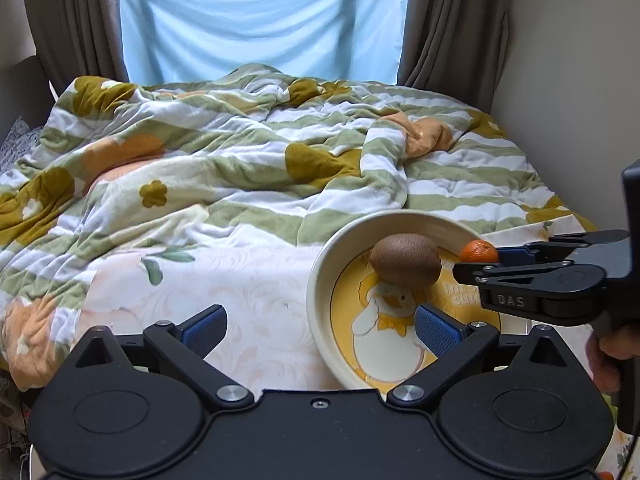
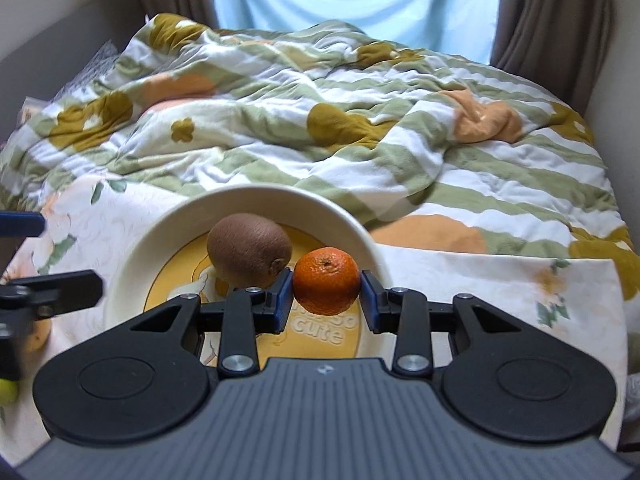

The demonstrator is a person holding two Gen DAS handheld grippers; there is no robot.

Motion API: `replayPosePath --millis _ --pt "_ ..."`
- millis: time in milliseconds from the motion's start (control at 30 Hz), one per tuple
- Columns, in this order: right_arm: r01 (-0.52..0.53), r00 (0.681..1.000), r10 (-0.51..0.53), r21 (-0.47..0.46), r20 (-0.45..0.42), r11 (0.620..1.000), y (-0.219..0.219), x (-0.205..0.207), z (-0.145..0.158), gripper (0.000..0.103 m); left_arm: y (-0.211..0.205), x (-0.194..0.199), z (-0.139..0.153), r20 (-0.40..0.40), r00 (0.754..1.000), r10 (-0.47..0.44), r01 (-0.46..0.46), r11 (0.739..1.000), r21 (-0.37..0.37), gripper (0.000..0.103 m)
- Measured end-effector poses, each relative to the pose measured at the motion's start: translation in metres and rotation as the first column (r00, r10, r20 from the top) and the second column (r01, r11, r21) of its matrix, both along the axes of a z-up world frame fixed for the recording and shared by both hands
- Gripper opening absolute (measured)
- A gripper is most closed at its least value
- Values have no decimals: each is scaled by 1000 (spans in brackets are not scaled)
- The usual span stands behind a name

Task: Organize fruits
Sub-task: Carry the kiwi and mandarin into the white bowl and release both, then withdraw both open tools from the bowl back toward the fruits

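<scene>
A cream bowl (image 1: 320, 276) with a yellow duck picture inside sits on the bed; it also shows in the right wrist view (image 2: 132, 256). A brown kiwi (image 1: 405, 259) lies in it, also seen from the right wrist (image 2: 249, 254). My right gripper (image 2: 326, 294) is shut on a small orange mandarin (image 2: 326, 280) and holds it over the bowl, just right of the kiwi; from the left wrist the mandarin (image 1: 478, 251) shows at the tips of the right gripper (image 1: 486, 258). My left gripper (image 1: 320, 330) is open and empty, straddling the bowl's near left rim.
A rumpled green-and-white striped quilt (image 1: 240, 152) covers the bed behind the bowl. A pale floral cloth (image 1: 240, 288) lies under the bowl. Curtains and a window stand at the back. A yellow-green fruit (image 2: 8, 392) and another fruit (image 2: 38, 336) peek in at the right wrist view's left edge.
</scene>
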State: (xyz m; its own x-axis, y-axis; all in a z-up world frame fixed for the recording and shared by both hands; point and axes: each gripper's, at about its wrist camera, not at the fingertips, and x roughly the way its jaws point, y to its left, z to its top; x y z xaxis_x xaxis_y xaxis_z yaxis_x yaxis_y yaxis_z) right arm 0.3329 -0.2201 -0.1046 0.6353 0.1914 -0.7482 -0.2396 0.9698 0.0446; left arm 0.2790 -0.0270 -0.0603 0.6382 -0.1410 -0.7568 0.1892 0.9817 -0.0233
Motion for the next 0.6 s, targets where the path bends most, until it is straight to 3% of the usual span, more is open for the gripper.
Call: replayPosePath --millis 233,267,300,367,400,600 --pt "-40 999 41 -37 13 999 8 1 -11 52 1 -6 -3 -6 1000 0 0 1000 14 102" --pt "-47 999 48 -48 20 998 9 0 -10 55 1 -7 -2 -7 1000 0 0 1000 13 102" --pt "-50 998 52 -62 26 997 11 -2 -9 64 2 -8 -2 -8 1000 1 -1 1000 13 102" --pt "-45 997 50 -86 55 995 11 -8 -5 97 2 -11 0 -7 1000 2 -2 1000 12 102" --pt "-38 996 46 -93 81 995 11 -13 -3 103 1 -12 1 -7 1000 2 -2 1000 12 102" --pt "-29 995 37 -84 92 996 5 -24 9 103 -1 -22 8 6 1000 10 -10 1000 12 102"
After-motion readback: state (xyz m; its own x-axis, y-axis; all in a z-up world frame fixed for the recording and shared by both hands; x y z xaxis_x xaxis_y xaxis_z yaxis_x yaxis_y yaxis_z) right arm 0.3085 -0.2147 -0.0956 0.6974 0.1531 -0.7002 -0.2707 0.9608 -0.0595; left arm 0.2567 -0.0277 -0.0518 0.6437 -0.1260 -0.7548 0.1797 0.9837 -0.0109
